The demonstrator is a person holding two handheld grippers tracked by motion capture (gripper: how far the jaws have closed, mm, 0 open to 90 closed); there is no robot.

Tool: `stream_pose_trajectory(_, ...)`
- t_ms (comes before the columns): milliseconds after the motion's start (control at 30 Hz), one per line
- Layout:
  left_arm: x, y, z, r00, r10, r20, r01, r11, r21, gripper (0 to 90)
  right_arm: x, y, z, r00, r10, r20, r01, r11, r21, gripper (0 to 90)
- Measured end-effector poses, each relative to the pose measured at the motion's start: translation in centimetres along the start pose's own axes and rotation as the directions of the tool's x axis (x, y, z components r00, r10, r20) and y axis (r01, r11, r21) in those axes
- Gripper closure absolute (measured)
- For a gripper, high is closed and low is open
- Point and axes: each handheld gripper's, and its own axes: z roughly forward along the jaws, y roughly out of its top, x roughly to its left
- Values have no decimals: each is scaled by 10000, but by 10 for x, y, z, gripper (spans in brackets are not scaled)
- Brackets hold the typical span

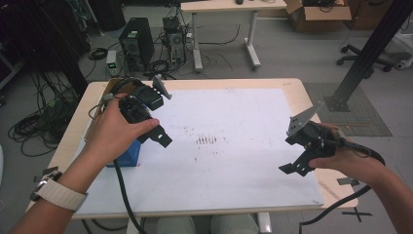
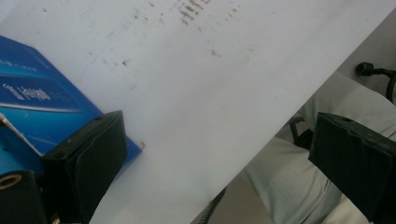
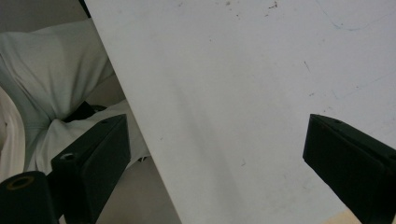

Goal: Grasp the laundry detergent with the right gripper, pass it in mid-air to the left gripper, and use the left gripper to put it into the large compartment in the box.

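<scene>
Both grippers are off the table, nothing held. Left gripper (image 1: 158, 131) hangs jaws spread wide, empty; in the left gripper view (image 2: 219, 163) the two black jaws stand far apart with bare sheet between them. Right gripper (image 1: 294, 163) is the same: jaws released, empty, hovering over the right edge of the white sheet (image 1: 234, 161). The only object in play is the blue box (image 1: 127, 157), sitting on the sheet at its left edge, mostly hidden under the left hand (image 1: 114, 134). From the left gripper it lies just below and slightly behind the jaws, toward the person's side; the left gripper view has the blue box (image 2: 42, 107) beside the near jaw, apart from it as far as I can tell. Its long axis I can't call, too much is covered. Left gripper is much nearer; the right one is well apart, across the sheet. Count: one box, one sheet, two grippers, one table (image 1: 292, 87). My guess is the left takes it, needing to tip down and back.
</scene>
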Motion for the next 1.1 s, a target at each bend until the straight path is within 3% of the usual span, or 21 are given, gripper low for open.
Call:
stream_pose_trajectory(667, -18, 6, 4, 9964, 780, 345, -779, 9969, -55, 49, 0, 3, 0, 10000, -22, -20, 22, 10000, -8, 77)
stream_pose_trajectory(1100, -19, 10, 7, 9961, 742, 478, -738, 9972, -88, 50, -2, 2, 4, 10000, -12, -72, 12, 10000, 17, 76)
